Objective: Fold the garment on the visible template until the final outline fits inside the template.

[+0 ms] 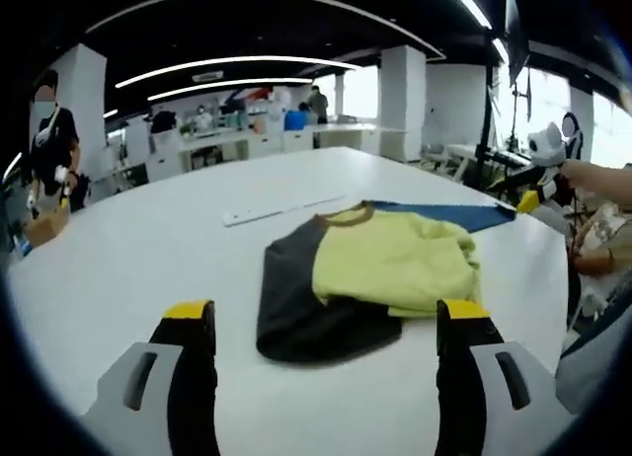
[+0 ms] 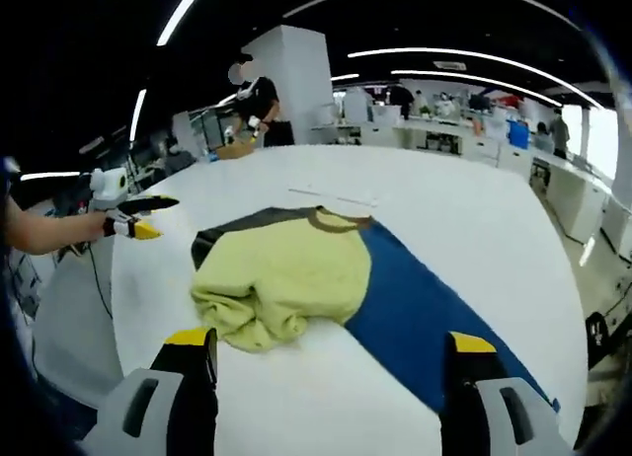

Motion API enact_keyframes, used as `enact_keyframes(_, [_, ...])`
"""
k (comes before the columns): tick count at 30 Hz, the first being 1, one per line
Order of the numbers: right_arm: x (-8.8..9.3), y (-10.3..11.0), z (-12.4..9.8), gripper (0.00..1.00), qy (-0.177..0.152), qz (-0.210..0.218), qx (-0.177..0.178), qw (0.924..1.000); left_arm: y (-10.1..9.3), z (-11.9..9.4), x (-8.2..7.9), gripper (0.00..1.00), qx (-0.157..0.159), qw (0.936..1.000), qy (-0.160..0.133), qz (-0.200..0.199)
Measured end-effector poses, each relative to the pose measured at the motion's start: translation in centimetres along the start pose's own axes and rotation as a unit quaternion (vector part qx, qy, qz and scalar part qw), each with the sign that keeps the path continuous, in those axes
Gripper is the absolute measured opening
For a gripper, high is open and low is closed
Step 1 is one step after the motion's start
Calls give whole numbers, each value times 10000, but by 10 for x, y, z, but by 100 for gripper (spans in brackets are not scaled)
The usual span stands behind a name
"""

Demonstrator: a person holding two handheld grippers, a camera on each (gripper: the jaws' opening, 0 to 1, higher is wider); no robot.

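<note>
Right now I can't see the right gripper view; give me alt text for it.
A yellow garment with a dark sleeve and brown collar lies bunched on a blue template on the white table, ahead of the right gripper, jaws apart. The left gripper hovers beyond the garment.

Yellow/dark/blue garment (image 2: 296,278) half-folded, bunched, on white table (image 2: 464,209).

ceiling (image 1: 296,12): dark, long curved light strips | pillars (image 1: 407,101): white | windows (image 1: 360,91): bright, far wall | desks (image 1: 247,140): cluttered, behind white table (image 1: 148,239) | people standing at back
</note>
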State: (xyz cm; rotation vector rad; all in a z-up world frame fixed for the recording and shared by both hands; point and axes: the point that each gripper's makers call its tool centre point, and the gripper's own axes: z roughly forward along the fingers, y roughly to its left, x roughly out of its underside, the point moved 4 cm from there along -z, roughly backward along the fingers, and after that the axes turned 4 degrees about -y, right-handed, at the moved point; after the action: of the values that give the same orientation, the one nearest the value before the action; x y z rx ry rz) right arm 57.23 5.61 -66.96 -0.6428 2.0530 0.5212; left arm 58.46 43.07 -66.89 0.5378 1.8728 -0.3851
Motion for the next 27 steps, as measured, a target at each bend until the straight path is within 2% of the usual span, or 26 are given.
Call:
enact_keyframes(6, [-6,30,21,94,154,-272,-644,9974,-13,-10,-3,98,174,9998,-81,-1])
enact_keyframes(13, [-11,64,41,92,257,-704,-1116,9909,-26,-26,-4,99,348,9993,-111,71])
enact_keyframes(18, [-12,84,56,86,349,-1032,-1336,9850,-37,-33,-2,99,430,9990,-96,105])
enact_keyframes(23, [-10,101,69,75,452,-1321,-1534,9782,-47,-40,2,99,522,9986,-77,20])
enact_keyframes(27, [-8,111,81,72,481,-1470,-1657,9740,-55,-45,5,99,596,9982,-46,10])
